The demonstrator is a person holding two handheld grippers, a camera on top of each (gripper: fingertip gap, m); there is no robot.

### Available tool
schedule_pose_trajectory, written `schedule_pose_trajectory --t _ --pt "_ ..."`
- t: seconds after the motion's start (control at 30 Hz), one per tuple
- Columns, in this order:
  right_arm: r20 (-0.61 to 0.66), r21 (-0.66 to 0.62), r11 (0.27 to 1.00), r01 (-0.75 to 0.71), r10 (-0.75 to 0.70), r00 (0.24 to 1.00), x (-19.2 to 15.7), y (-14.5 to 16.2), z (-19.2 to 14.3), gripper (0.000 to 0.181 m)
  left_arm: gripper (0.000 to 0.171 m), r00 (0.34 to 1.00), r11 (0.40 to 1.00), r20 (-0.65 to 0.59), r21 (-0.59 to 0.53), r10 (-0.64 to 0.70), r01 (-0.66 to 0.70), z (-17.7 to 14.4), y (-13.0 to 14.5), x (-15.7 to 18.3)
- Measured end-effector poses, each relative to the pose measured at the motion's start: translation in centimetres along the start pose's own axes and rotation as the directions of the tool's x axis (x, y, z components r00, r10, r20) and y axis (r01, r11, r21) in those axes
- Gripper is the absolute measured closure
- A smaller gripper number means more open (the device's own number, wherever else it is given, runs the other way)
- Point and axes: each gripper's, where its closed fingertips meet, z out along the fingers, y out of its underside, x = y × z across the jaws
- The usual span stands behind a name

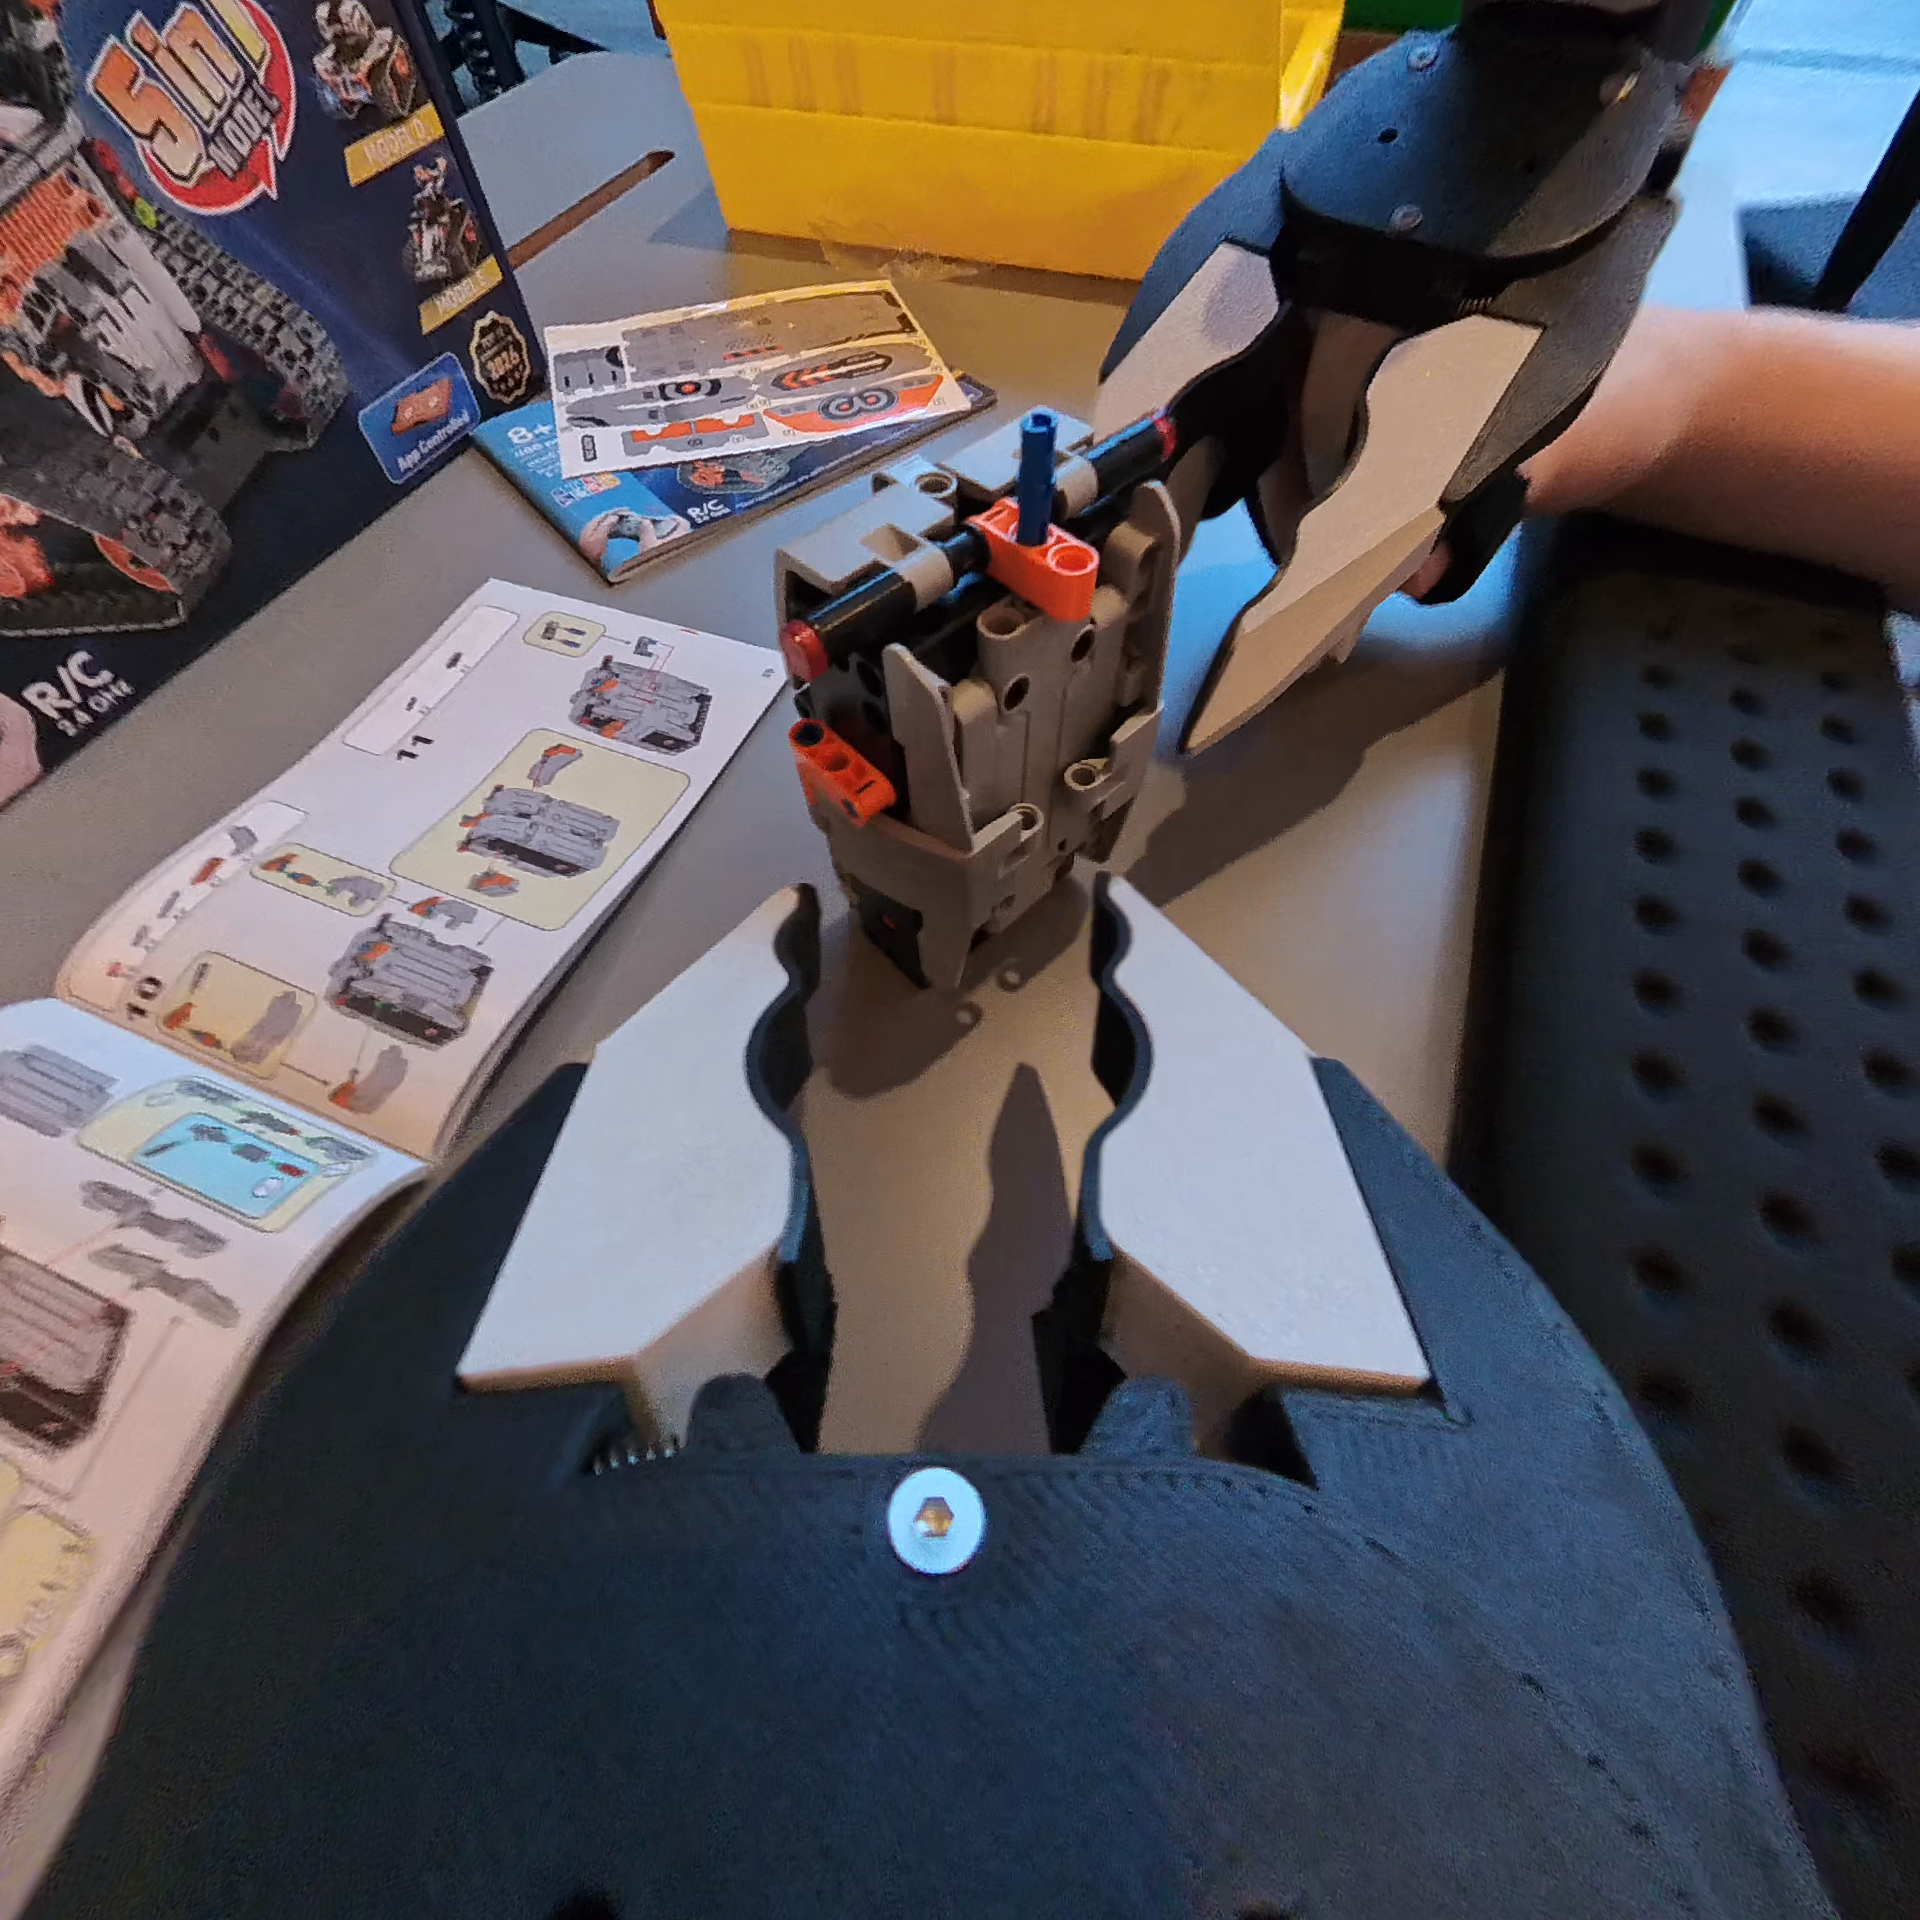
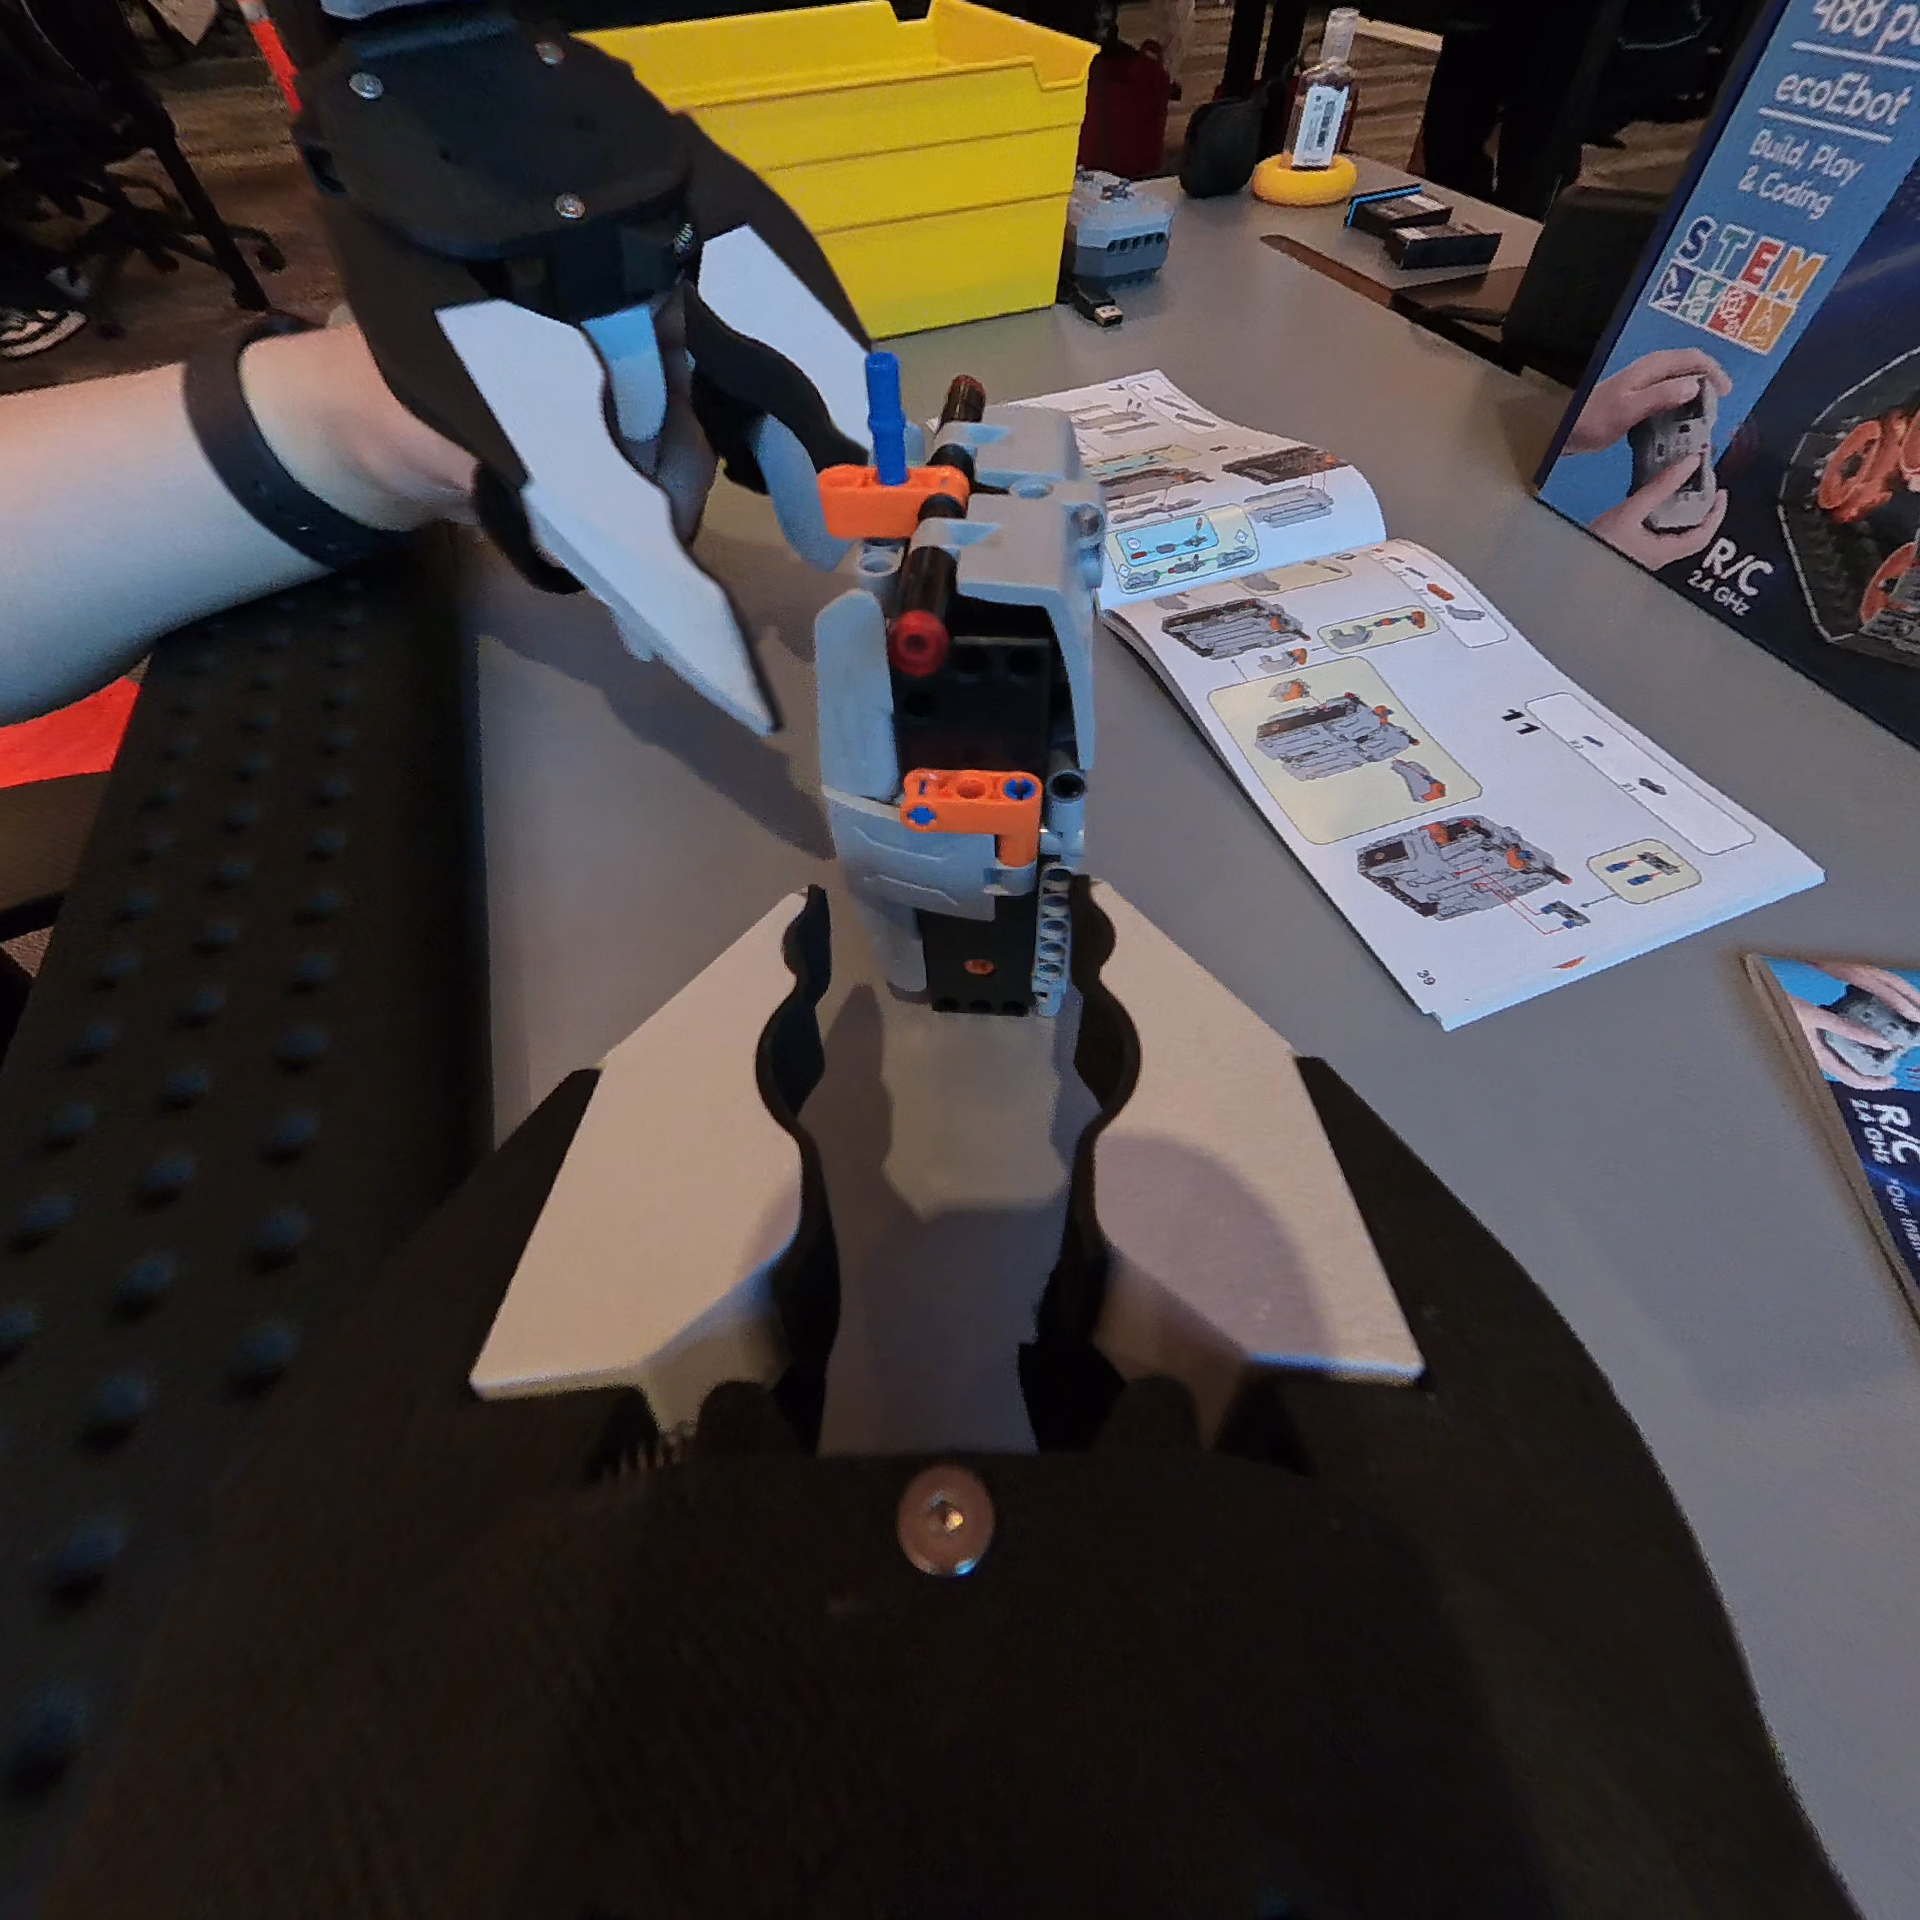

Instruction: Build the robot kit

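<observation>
Grey-and-black brick model [image 1: 977, 727] upright on grey table [image 1: 1299, 935], left claw [image 1: 951, 914] and right claw [image 2: 945, 925] each spread wide, tips flanking its base, blue pin [image 2: 885, 416] in orange connector [image 2: 894, 499] on top, open instruction booklet [image 1: 416, 852] beside, yellow bin [image 2: 914, 156] behind

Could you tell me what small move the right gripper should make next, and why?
Probably close the right gripper gently on the brick model: it stands tall on a narrow end between the jaws, and the left gripper sits open by its top, where a blue pin sticks up.
</observation>
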Motion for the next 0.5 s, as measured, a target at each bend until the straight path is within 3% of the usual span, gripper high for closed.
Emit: schedule_pose_trajectory --t 0.13,0.37,0.5 --pt "0.007 -0.044 0.999 0.017 -0.017 1.0 0.4 0.8 0.6 0.125 0.097 0.996 0.995 0.025 -0.045 -0.087 0.089 1.4 0.5 1.6" --pt "0.046 -0.043 0.996 0.08 -0.078 0.996 -1.2 0.6 0.8 0.123 0.106 0.987 0.991 0.145 -0.098 -0.071 0.085 2.4 1.3 -0.2" --pt "0.09 -0.026 0.992 0.123 -0.12 0.989 -2.5 0.2 0.3 0.141 0.113 0.985 0.992 0.139 -0.062 -0.104 0.114 0.5 1.9 -1.4"
